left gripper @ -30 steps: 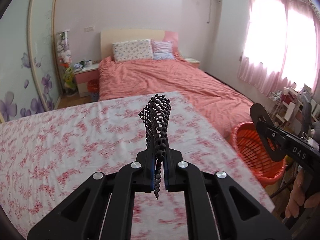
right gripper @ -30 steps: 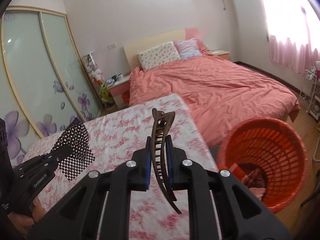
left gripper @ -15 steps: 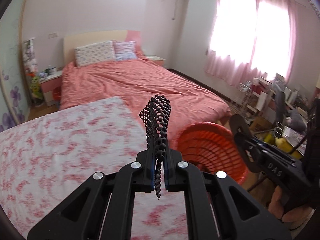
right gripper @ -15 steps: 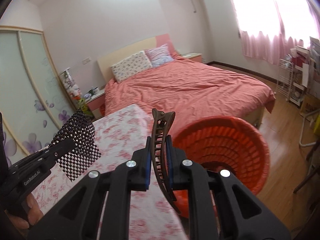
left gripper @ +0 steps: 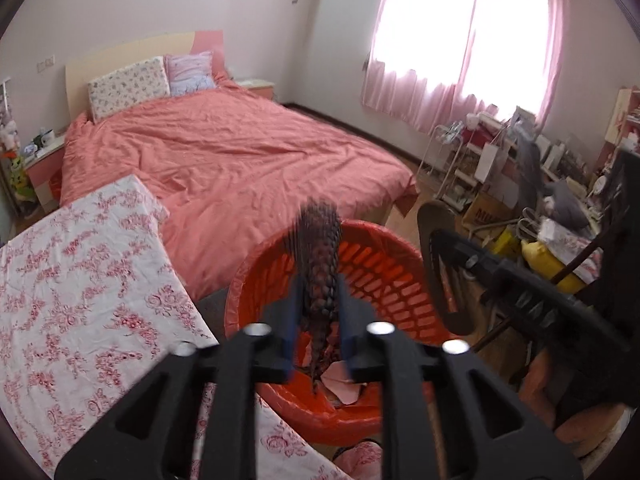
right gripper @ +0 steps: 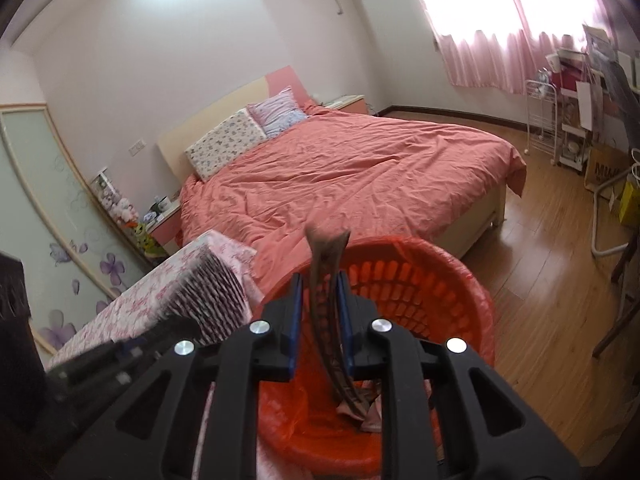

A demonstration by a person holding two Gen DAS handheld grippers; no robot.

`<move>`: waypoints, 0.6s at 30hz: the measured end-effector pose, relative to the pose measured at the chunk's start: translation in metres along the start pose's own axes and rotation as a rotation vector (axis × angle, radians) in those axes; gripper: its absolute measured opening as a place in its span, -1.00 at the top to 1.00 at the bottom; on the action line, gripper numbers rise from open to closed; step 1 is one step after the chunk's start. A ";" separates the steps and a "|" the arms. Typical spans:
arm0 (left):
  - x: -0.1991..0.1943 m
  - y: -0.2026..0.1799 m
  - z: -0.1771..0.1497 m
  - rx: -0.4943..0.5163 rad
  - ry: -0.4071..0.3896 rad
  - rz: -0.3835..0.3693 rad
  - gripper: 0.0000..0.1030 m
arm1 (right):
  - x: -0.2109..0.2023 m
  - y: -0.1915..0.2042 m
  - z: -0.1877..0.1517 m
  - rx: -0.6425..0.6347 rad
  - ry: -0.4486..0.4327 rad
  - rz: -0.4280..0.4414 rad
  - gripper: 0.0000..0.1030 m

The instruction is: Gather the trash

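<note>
- Black-and-white checked mesh (left gripper: 318,280) stood between the blue pads of the left gripper (left gripper: 318,336), its long axis running up and away from the camera, the top end blurred and the lower tip hanging toward the basket's inside
- Left jaws were opening, with a gap showing on each side of the mesh, so the pads no longer pressed on it
- Brown hair clip (right gripper: 330,312) stood between the pads of the right gripper (right gripper: 322,324), hinged end pointing up, curved toothed end pointing down into the basket
- Right jaws were opening too; the clip sat loose in the gap, apart from both pads
- Orange slotted basket (right gripper: 420,284) lay right under both grippers, beside the corner of the flowered cloth (left gripper: 80,280) and near the foot of the bed (left gripper: 240,160)
- Inside the basket lay pink paper scraps (left gripper: 338,384) and some crumpled bits at the bottom, too blurred to name
- Seen from the right wrist, the mesh (right gripper: 212,300) hung over the basket's left rim
</note>
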State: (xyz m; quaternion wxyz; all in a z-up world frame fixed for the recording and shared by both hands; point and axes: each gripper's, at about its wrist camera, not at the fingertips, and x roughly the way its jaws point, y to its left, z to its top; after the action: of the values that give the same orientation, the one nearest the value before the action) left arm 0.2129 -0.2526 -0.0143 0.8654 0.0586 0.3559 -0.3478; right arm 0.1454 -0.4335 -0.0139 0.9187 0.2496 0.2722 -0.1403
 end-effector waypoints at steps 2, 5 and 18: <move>0.007 0.002 -0.003 -0.009 0.017 0.009 0.23 | 0.007 -0.009 0.003 0.025 0.010 0.002 0.33; 0.009 0.011 -0.007 -0.029 0.043 0.035 0.16 | 0.011 -0.017 0.004 0.043 0.015 -0.006 0.26; -0.121 0.038 -0.052 -0.015 -0.144 0.243 -0.69 | -0.089 0.040 -0.050 -0.139 -0.183 -0.109 -0.80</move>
State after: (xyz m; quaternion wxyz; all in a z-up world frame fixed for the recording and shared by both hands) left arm 0.1462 -0.1375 0.0212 0.9249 0.0695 0.2858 -0.2411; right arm 0.0675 -0.3620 0.0158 0.9458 0.1560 0.2093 -0.1930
